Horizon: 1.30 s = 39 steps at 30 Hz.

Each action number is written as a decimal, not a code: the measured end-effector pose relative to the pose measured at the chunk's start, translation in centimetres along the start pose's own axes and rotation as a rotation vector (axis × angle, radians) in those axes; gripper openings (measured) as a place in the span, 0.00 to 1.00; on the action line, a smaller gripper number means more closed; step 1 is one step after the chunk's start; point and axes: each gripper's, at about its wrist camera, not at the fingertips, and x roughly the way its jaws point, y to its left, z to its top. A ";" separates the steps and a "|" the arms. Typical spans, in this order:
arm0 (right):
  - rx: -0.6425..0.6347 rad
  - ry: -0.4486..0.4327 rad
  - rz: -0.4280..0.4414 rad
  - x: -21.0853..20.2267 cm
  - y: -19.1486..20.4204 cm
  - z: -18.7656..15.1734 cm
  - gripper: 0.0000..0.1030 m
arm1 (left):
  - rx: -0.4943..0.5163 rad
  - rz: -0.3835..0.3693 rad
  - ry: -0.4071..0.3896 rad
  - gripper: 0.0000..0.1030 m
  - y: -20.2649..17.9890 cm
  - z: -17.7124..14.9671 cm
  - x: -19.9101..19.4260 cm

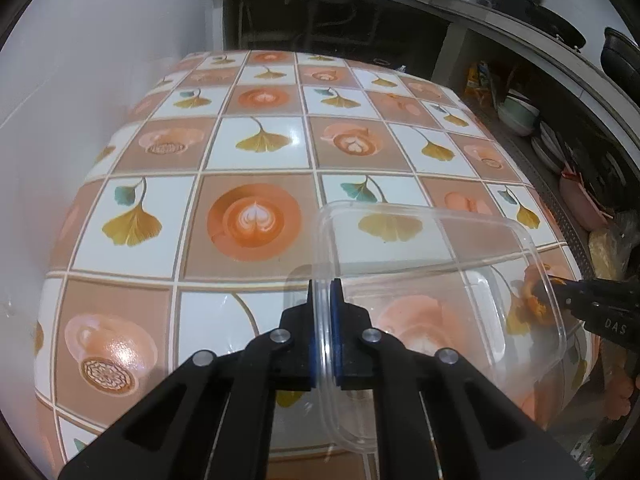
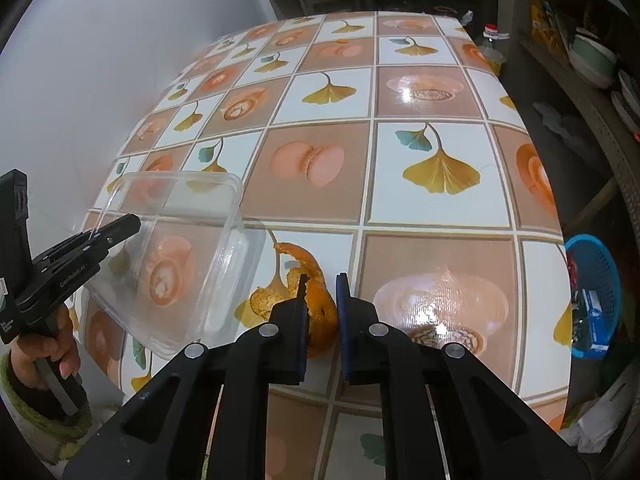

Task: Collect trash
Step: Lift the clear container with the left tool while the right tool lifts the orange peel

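- Between the right gripper's [image 2: 323, 312] narrowed pads sits a curl of orange peel [image 2: 316, 304]; whether they pinch it yet I cannot tell.
- Left gripper [image 1: 325, 322] is clamped on the near rim of a clear tub [image 1: 440, 276], tilted toward the peel.
- Peel looks light, soft and tearable (take its thick middle); the tub is thin and slippery.
- Both are at the table's [image 2: 436, 184] near edge.

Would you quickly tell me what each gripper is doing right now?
Left gripper: closed on the rim of the clear plastic box.
Right gripper: closed on the orange peel.
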 end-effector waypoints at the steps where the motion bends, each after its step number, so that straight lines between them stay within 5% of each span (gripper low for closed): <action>1: 0.001 0.000 0.001 0.0 0.0 0.0 0.10 | 0.004 0.001 -0.003 0.05 -0.1 0.0 -0.1; 39: 0.018 -0.032 0.011 -1.5 -1.5 0.2 0.10 | 0.044 -0.031 -0.060 0.03 -2.1 1.0 -2.0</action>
